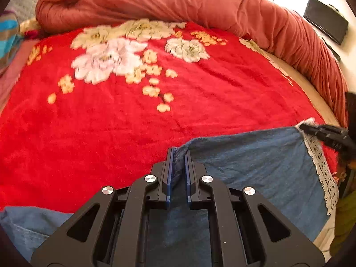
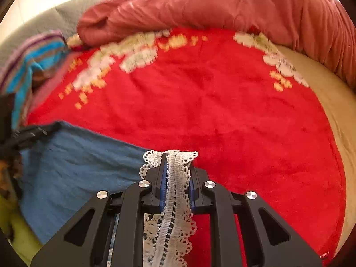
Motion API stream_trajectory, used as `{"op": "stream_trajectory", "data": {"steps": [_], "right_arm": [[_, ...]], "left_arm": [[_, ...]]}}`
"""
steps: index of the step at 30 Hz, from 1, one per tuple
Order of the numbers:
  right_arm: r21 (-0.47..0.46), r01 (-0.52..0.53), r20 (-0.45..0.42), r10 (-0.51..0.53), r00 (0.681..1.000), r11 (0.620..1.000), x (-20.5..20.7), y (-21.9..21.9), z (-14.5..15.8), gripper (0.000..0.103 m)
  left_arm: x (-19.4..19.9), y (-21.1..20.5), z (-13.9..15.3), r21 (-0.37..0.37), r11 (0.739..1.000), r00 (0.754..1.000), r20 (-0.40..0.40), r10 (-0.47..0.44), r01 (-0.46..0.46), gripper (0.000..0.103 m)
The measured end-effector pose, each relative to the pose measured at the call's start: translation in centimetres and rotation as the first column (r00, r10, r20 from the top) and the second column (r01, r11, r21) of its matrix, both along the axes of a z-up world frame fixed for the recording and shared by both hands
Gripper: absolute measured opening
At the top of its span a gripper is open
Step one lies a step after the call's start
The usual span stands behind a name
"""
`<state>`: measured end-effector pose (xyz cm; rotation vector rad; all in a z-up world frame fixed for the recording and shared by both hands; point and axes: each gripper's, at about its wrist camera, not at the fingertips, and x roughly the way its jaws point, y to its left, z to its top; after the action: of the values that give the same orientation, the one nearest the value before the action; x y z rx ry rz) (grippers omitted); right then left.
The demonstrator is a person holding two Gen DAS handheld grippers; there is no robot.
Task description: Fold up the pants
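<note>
Holding the pants (image 1: 255,166) stretched between both tongs, we risk losing a corner.
Left tongs (image 1: 179,155) pinch denim; right tongs (image 2: 176,162) pinch only the lace trim (image 2: 175,189), which could slip or tear over the bed (image 2: 222,111).

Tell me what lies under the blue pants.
The red floral blanket lies under the blue pants. Both grippers, left and right, pinch their edge; whatever else is beneath is covered.
</note>
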<state>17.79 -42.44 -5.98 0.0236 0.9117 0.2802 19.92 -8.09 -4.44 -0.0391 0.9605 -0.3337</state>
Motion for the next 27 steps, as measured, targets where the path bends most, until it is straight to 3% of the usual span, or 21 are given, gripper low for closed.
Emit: {"op": "stream_trajectory", "data": {"steps": [5, 7, 9, 13, 17, 21, 27], "right_arm": [[0.010, 0.028, 0.006, -0.028, 1.000, 1.000, -0.2, -0.4, -0.3, 0.019], [0.012, 0.050, 0.024, -0.050, 0.998, 0.999, -0.8, -0.7, 0.4, 0.037], [0.016, 0.064, 0.061, -0.065, 0.996, 0.998, -1.7, -1.0, 1.3, 0.039], [0.000, 0.098, 0.141, -0.097, 0.985, 0.995, -4.5, -1.5, 3.3, 0.047], [-0.022, 0.062, 0.178, -0.057, 0.982, 0.998, -7.2, -0.4, 4.7, 0.055], [-0.084, -0.010, 0.188, 0.026, 0.982, 0.996, -9.0, 2.7, 4.8, 0.058], [-0.134, -0.163, 0.139, 0.181, 0.973, 0.977, -9.1, 9.0, 2.9, 0.059]], "left_arm": [[-0.1, 1.2, -0.2, -0.043, 0.999, 1.000, 0.001, 0.024, -0.023, 0.013], [-0.5, 2.7, 1.1, -0.073, 0.996, 0.998, 0.032, 0.062, -0.060, 0.017], [-1.0, 4.8, 2.7, -0.104, 0.988, 0.991, 0.056, 0.118, -0.112, 0.017], [-3.6, 7.8, 5.6, -0.051, 0.984, 0.973, 0.147, 0.176, -0.170, 0.028], [-7.2, 8.8, 6.9, -0.048, 0.983, 0.964, 0.194, 0.181, -0.175, 0.038], [-9.3, 7.1, 5.8, 0.014, 0.991, 0.980, 0.153, 0.126, -0.130, 0.046], [-8.0, 3.7, 2.8, 0.064, 0.995, 0.996, 0.057, 0.069, -0.073, 0.048]]}}
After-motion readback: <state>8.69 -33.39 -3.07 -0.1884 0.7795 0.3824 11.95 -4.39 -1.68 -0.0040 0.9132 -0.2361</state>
